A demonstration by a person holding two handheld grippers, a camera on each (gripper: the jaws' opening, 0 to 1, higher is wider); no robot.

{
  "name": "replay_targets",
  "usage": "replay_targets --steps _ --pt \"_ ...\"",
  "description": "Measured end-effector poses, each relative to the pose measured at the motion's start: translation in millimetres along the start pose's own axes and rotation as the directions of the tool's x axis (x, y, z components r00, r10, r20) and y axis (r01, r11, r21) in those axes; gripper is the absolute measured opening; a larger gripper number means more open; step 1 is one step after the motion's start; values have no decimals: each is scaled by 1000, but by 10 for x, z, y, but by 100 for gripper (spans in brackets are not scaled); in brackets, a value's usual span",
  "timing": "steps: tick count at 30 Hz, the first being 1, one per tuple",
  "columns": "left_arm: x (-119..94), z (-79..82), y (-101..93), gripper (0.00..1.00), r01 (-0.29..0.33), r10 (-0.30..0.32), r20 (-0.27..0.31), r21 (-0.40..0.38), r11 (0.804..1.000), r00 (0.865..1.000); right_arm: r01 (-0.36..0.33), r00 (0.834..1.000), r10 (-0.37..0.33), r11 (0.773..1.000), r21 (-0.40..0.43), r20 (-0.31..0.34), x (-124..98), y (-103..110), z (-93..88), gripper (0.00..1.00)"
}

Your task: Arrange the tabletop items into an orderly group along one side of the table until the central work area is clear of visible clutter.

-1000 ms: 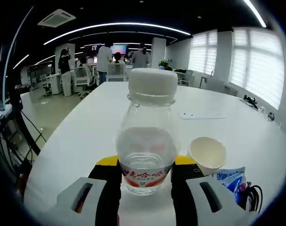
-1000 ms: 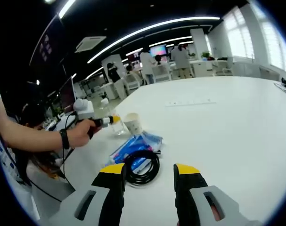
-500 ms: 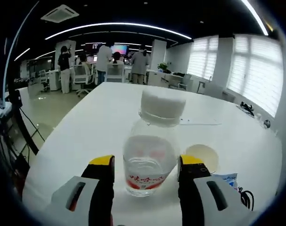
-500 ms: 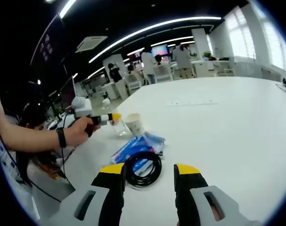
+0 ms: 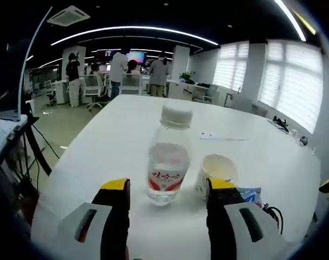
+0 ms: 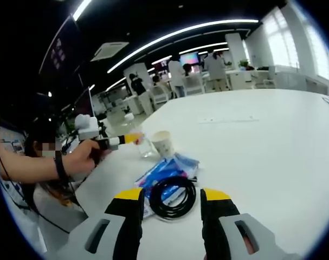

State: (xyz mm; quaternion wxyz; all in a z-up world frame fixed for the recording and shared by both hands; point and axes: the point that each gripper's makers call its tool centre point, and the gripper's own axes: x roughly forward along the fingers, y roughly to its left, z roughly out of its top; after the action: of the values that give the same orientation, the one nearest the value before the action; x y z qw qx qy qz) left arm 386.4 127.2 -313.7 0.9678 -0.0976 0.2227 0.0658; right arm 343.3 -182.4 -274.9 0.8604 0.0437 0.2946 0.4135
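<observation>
In the left gripper view the left gripper (image 5: 167, 189) stands open, the water bottle (image 5: 168, 157) upright just ahead between its jaws, the paper cup (image 5: 217, 173) beside its right jaw. The right gripper (image 6: 171, 199) is open, the black cable coil (image 6: 173, 196) between its tips.

clear bottle (image 5: 167, 162) red-labelled, white cup (image 5: 217, 171), black cable (image 6: 172, 196), blue packet (image 6: 168, 169)

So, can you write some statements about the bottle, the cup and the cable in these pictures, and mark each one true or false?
1. The water bottle stands upright with its white cap on. True.
2. The left claw is shut on the bottle. False: its jaws are open and the bottle stands ahead of them.
3. The paper cup lies on its side. False: it stands upright beside the bottle.
4. The black coiled cable rests partly on the blue packet. True.
</observation>
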Motion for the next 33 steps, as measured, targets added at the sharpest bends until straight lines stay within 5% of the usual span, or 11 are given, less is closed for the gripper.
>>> replay_targets --steps 11,17,33 --pt "-419 -290 36 54 -14 14 -30 0 1000 999 -6 1000 6 1000 7 -11 -74 -16 -146 41" --pt "-675 -477 -121 54 -8 9 -59 16 1000 998 -6 1000 6 1000 18 -17 -84 -78 -236 41" --pt "-913 -809 -382 52 37 -33 -131 31 999 991 -13 999 15 998 55 -36 -108 -116 -449 40"
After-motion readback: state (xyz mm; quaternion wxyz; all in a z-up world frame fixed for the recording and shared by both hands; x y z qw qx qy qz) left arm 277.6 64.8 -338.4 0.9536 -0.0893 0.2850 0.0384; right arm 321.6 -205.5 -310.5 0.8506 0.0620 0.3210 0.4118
